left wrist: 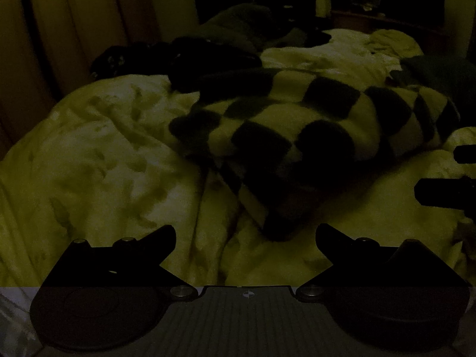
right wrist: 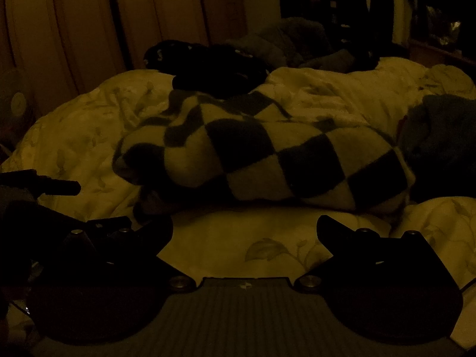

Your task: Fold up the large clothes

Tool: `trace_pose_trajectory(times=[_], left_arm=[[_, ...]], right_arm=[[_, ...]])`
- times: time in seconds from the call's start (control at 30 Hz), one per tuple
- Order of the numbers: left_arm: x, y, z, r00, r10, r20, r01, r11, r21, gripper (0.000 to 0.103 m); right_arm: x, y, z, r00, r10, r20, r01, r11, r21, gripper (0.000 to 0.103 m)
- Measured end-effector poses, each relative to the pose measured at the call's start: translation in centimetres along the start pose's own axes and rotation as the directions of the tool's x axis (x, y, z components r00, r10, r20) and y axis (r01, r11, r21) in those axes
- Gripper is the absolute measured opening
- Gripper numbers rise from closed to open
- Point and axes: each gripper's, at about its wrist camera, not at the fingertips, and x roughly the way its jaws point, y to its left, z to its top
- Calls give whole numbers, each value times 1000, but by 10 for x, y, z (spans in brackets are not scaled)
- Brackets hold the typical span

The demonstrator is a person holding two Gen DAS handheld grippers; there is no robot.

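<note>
A black-and-white checkered fleece garment (left wrist: 297, 131) lies crumpled on a pale floral duvet (left wrist: 98, 160); it also shows in the right wrist view (right wrist: 267, 160). My left gripper (left wrist: 245, 238) is open and empty, hovering over the duvet just short of the garment's near corner. My right gripper (right wrist: 244, 229) is open and empty, in front of the garment's near edge. The right gripper's fingers (left wrist: 440, 192) show at the right edge of the left wrist view. The left gripper's fingers (right wrist: 59, 187) show at the left of the right wrist view.
The room is very dim. Dark clothes (right wrist: 214, 68) are piled behind the checkered garment. A dark blue-grey garment (right wrist: 440, 136) lies at the right. Curtains (right wrist: 89, 23) hang behind the bed on the left, furniture (left wrist: 386, 20) at the back right.
</note>
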Motion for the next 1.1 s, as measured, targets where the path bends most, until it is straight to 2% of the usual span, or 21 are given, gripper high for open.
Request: trace_pose_trajectory(times=[0.17,0.3,0.4,0.53,0.6,0.67,0.73,0.8,0.9,0.97,1.03,1.1], left_arm=[[1,11,10,1000,-6,12,7,1000,-29,103],[3,26,26,999,25,43,-22,998,-65,103],[6,42,46,997,-16,71,22,997,-79,103],[19,65,69,992,-84,91,97,984,-150,103],[22,73,74,986,-129,103,147,969,-200,103],[23,75,76,979,-167,113,188,959,-210,103],[22,76,77,978,-175,117,196,960,-200,103],[15,87,77,973,-171,152,200,959,-203,103],[11,112,76,968,-122,221,183,942,-282,103],[26,126,79,975,-112,192,175,920,-352,103],[54,129,82,981,-154,119,188,905,-382,103],[84,125,85,979,-184,83,202,897,-394,103]], right_arm=[[1,-2,0,1000,9,0,-9,1000,-2,102],[2,-4,2,999,32,7,-32,999,-4,102],[-6,-7,9,996,63,59,-63,998,-10,102],[-15,-17,35,982,136,133,-132,990,-44,102],[-9,-23,57,981,144,127,-139,989,-53,102],[1,-32,75,982,134,132,-132,991,-29,102],[15,-39,89,983,131,126,-133,991,8,102],[32,-44,101,982,145,117,-149,989,24,102],[50,-51,117,978,161,131,-171,983,69,102],[73,-60,130,973,203,113,-218,967,135,102],[102,-66,142,971,228,72,-238,950,203,102],[129,-67,150,972,231,33,-233,952,199,102]])
